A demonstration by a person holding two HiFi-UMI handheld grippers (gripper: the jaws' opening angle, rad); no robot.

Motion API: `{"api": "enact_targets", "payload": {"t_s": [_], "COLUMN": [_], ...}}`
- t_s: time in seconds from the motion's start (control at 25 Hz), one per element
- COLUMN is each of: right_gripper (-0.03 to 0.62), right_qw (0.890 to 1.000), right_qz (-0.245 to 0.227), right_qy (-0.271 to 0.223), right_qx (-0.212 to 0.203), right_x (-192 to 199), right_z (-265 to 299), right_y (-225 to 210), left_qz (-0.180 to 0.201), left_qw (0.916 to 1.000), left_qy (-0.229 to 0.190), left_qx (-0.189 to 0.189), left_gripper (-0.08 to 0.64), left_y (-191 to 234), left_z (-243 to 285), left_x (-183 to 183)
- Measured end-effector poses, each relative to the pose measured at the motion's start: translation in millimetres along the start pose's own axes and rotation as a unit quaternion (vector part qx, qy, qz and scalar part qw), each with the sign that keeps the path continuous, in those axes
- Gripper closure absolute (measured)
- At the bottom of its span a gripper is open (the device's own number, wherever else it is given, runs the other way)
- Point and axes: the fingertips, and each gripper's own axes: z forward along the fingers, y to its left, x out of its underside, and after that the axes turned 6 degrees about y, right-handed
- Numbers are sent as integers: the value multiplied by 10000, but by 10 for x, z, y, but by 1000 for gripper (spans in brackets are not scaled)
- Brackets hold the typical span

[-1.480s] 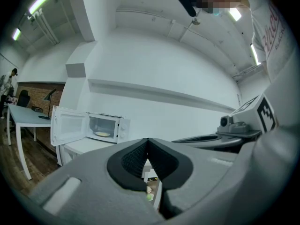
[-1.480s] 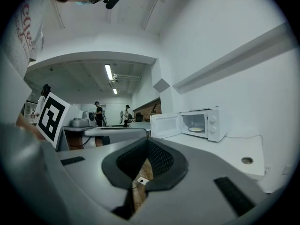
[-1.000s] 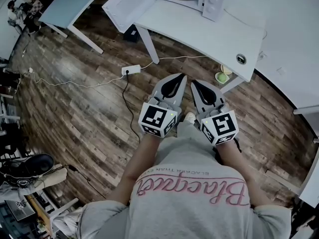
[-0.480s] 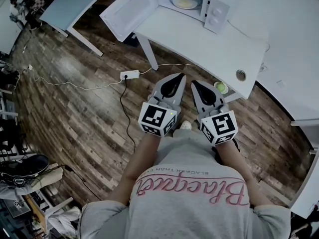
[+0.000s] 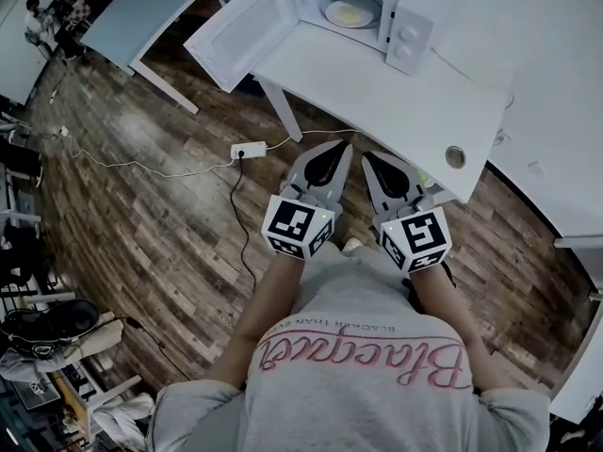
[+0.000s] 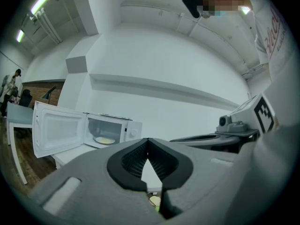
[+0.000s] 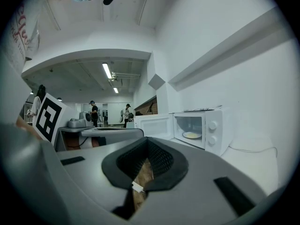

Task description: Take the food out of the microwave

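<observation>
Item: plate of food (image 5: pixel 350 11), inside the open microwave (image 5: pixel 407 34), far left on the white surface (image 5: pixel 377 97). My left claw (image 5: pixel 341 147) and right claw (image 5: pixel 369 157): both pinched closed, empty, side by side, well short of the plate.

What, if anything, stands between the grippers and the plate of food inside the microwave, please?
Nothing visible does. The microwave has its door swung fully open to the left, the plate of food lies exposed inside, and the table in front is bare. The left gripper and right gripper, both shut, hang near the table's edge.
</observation>
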Motion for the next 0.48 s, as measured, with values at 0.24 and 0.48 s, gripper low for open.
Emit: {"api": "enact_targets", "payload": {"t_s": [0.24, 0.48], "right_gripper": [583, 583], "right_qw": [10000, 9999], "right_qz": [-13, 14], "right_qy": [-65, -98], "right_qx": [-1, 68], "right_x": [-47, -72], "right_z": [6, -8], "right_y": [-122, -230], "left_qz": [1, 61], "left_qw": [10000, 9999], "left_qy": [48, -8], "left_qx": [51, 125], "left_gripper": [555, 554], "left_y": [-35, -49], "left_z": [134, 236], "left_x": [49, -30]}}
